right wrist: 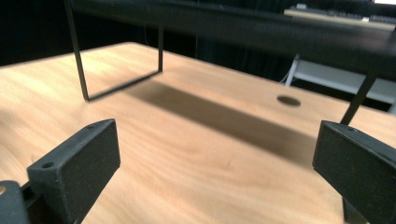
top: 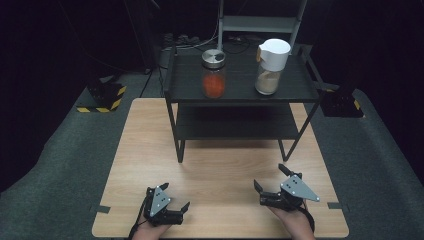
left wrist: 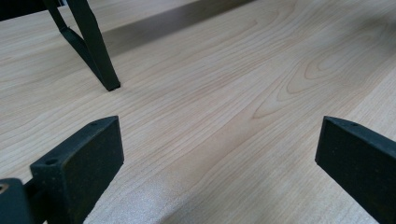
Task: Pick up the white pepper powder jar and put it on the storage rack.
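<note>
Evidently nothing is begun: both tools, left (top: 176, 196) and right (top: 270, 177), rest spread and empty on the surface (top: 225, 160), well apart from the red jar (top: 214, 74) and white jar (top: 270, 66) on the shelf (top: 240, 85)

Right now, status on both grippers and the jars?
Left gripper open, empty, low over table. Right gripper open, empty. Red-filled jar and white-lidded jar upright on shelf rack top, untouched. Path to rack clear.
</note>
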{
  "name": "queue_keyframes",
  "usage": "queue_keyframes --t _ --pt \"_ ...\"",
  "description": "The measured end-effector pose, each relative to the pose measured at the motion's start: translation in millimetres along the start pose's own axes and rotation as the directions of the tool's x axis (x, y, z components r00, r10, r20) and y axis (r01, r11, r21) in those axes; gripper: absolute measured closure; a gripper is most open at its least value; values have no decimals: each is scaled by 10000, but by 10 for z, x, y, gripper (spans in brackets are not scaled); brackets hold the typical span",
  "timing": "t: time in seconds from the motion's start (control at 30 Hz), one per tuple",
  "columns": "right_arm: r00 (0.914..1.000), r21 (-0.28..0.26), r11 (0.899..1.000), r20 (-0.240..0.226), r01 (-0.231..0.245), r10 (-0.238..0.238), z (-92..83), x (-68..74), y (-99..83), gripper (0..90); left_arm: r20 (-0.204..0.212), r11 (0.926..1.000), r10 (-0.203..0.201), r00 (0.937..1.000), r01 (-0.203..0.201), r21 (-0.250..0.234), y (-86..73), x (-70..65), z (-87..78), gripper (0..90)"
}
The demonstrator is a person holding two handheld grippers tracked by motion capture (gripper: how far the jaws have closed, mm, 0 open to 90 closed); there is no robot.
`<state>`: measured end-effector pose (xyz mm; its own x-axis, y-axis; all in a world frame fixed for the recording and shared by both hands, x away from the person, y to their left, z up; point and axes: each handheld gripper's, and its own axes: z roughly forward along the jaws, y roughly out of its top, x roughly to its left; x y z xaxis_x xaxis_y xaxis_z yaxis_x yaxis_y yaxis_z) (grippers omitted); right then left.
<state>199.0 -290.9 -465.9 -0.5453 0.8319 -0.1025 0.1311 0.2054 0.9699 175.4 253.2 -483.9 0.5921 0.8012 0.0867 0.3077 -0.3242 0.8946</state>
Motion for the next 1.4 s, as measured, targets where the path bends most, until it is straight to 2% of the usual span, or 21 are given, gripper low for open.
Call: queue_keyframes --t 0.07,0.17,0.3,0.5,0.57,0.7,0.87,0.97,1.4 --pt "10000 237 9997 39 -52 52 12 2 -89 0 8 10000 54 10000 -54 -23 -4 -2 -3 12" --pt "10000 346 9994 60 -31 29 15 3 -130 0 3 10000 50 10000 -50 -3 0 -6 0 11" --pt "9998 741 9971 118 142 -152 21 6 -232 0 -19 10000 78 10000 -78 46 8 -10 3 12" --pt "9997 1158 9931 74 203 -213 38 -8 -260 0 -83 9999 140 9999 -140 61 11 -25 4 12" --pt "9999 1466 9892 44 92 -99 56 -30 -265 0 -101 9999 150 9998 -149 46 8 -30 2 12" --pt "9993 1760 9838 100 330 -353 63 -7 -230 0 -124 9996 259 9996 -258 68 13 -44 4 12" --pt "9985 1970 9791 98 501 -531 72 16 -200 0 -155 9994 348 9993 -346 85 14 -60 1 11" --pt "9973 2113 9748 7 711 -729 87 26 -178 0 -118 9996 250 9996 -249 95 16 -46 3 12" --pt "9956 2272 9693 -122 936 -933 97 35 -155 0 45 9996 293 9996 -293 -8 -3 -22 -7 12"
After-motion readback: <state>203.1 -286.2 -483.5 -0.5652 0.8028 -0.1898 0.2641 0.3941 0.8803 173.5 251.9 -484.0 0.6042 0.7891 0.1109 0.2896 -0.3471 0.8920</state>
